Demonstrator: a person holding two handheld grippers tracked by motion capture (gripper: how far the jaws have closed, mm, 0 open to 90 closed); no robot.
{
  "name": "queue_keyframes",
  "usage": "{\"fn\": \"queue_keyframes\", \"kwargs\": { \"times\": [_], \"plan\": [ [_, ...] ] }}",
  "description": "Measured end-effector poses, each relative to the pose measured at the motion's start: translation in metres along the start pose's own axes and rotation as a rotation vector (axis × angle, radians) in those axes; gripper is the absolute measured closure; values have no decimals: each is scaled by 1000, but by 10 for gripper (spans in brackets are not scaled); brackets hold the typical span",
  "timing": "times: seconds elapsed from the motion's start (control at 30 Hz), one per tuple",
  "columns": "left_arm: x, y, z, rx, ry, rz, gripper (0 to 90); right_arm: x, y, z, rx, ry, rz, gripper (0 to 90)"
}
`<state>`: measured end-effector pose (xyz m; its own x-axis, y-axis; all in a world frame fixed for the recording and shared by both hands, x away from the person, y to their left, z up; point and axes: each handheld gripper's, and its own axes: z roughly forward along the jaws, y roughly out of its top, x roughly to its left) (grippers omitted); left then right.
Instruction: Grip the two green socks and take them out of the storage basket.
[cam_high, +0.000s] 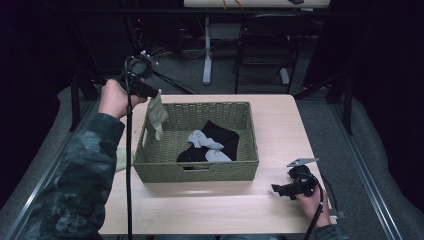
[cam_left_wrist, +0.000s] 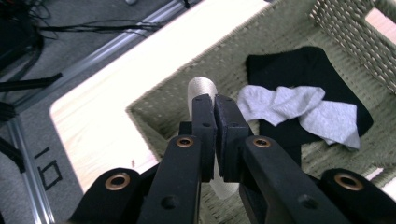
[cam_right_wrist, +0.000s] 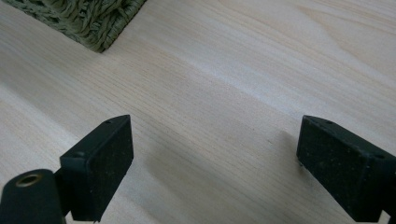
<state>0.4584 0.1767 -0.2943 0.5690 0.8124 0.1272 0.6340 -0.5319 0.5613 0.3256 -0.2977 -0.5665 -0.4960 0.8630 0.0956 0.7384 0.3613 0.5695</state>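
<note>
Beige sock (cam_high: 157, 116) hangs pinched between the closed jaws of the left gripper (cam_left_wrist: 215, 122) above the near corner of the wicker basket (cam_high: 195, 171), seemingly for dropping beside the grey socks (cam_left_wrist: 299, 112) below, while the right gripper (cam_right_wrist: 212, 170) rests wide open and empty on the worktop (cam_right_wrist: 224, 84).

One woven basket (cam_high: 220, 170); one beige sock (cam_high: 157, 116); one black garment (cam_high: 220, 137); one grey sock (cam_high: 205, 142).
</note>
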Motion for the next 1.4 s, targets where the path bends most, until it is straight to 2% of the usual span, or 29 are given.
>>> {"fn": "queue_keyframes", "kwargs": {
  "times": [0.23, 0.5, 0.63, 0.8, 0.83, 0.87, 0.93, 0.97, 1.17, 1.3, 1.4],
  "plan": [
    [18, -6, -21, -34, 29, -44, 881, 0, 0, 0, 0, 1, 2, 103],
    [40, -24, -46, -64, 61, -98, 881, 1, 0, 1, 1, 0, 1, 103],
    [47, -32, -51, -66, 74, -111, 881, 1, 0, 1, 3, -1, 1, 103],
    [57, -48, -53, -57, 86, -145, 881, 1, 0, 1, 4, -1, 0, 104],
    [61, -55, -53, -52, 84, -159, 881, 1, 0, 1, 5, 1, 0, 104],
    [61, -55, -53, -52, 84, -159, 881, 1, 0, 1, 5, 1, 0, 104],
    [67, -67, -50, -41, 87, -173, 881, 1, 0, 1, 28, -5, -18, 104],
    [67, -67, -50, -41, 87, -173, 881, 1, 0, 1, 31, -9, -20, 104],
    [75, -95, -33, -3, 68, -216, 880, 1, 0, 1, 31, -7, -21, 104],
    [77, -114, -12, 41, 54, -235, 880, 2, 0, 3, 16, -6, -6, 103],
    [79, -131, 8, 73, 27, -258, 879, 2, 0, 3, 15, -10, -6, 104]
  ]
}}
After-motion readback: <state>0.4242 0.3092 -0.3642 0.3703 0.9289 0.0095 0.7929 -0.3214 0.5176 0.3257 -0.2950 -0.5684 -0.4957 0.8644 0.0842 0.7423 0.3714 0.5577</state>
